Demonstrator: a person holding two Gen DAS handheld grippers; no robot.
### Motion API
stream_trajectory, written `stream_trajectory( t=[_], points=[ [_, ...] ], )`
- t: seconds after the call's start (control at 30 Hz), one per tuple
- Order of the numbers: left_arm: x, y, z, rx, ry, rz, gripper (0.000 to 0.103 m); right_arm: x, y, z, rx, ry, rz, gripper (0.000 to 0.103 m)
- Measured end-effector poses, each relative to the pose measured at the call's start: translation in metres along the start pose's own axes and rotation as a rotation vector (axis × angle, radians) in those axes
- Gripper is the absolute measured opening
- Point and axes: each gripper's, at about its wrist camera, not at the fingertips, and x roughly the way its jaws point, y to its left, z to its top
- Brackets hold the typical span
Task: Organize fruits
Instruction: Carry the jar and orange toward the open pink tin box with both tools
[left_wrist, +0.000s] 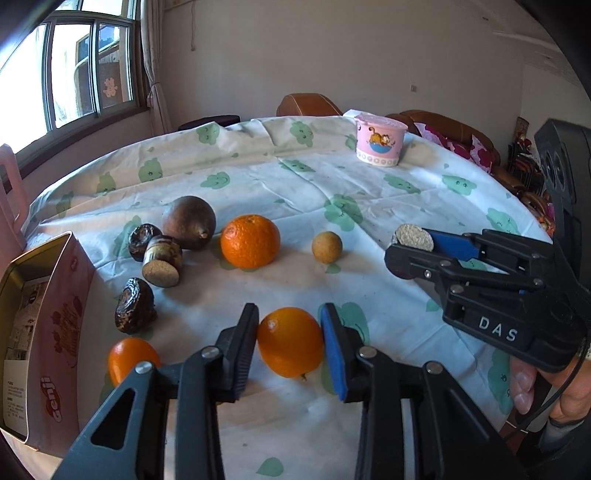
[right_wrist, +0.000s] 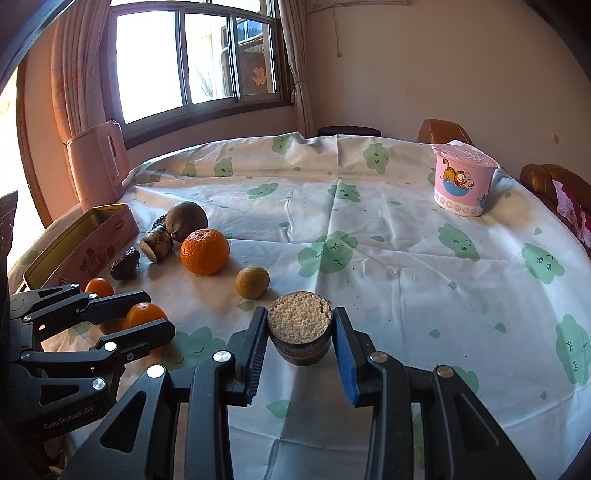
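My left gripper is shut on a small orange, its pads pressing both sides, low over the cloth. In the right wrist view the same gripper and small orange appear at the left. My right gripper is shut on a dark stub with a pale cut face, held above the cloth. The left wrist view shows that gripper at the right. A second small orange, a big orange, a brown round fruit and a small tan fruit lie on the table.
An open pink tin box stands at the table's left edge, with a pink jug behind it. Three dark stubs lie near the box. A pink cartoon cup stands at the far side. A hand holds the right gripper.
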Motion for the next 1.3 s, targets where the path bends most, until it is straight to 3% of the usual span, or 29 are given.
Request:
stream_trajectory(
  t=[0.17, 0.4, 0.5, 0.57, 0.63, 0.7, 0.87, 1.3],
  points=[
    [-0.009, 0.004, -0.001, -0.022, -0.053, -0.008, 0.028, -0.005, 0.003, -0.001, -0.019, -0.036, 0.002, 0.037],
    [-0.007, -0.001, 0.0, 0.009, -0.049, 0.005, 0.028, -0.006, 0.004, -0.001, -0.028, -0.051, 0.0, 0.037],
    [-0.004, -0.003, 0.001, 0.026, -0.029, 0.008, 0.047, -0.008, 0.004, -0.002, -0.027, -0.055, 0.001, 0.037],
    [-0.002, -0.005, 0.001, 0.035, -0.016, 0.012, 0.05, -0.008, 0.004, -0.002, -0.027, -0.057, 0.001, 0.037],
    [0.001, -0.006, 0.0, 0.042, 0.0, 0.004, 0.05, -0.008, 0.004, -0.002, -0.027, -0.059, 0.0, 0.037],
    [0.004, -0.006, 0.0, 0.043, 0.021, 0.0, 0.039, -0.008, 0.004, -0.001, -0.028, -0.059, 0.001, 0.037],
    [0.009, -0.002, -0.001, 0.015, 0.053, -0.012, 0.038, -0.008, 0.004, -0.001, -0.029, -0.057, 0.001, 0.037],
    [-0.009, -0.004, -0.004, 0.032, -0.063, 0.055, 0.038, -0.012, 0.007, -0.002, -0.043, -0.091, 0.003, 0.037]
  ],
)
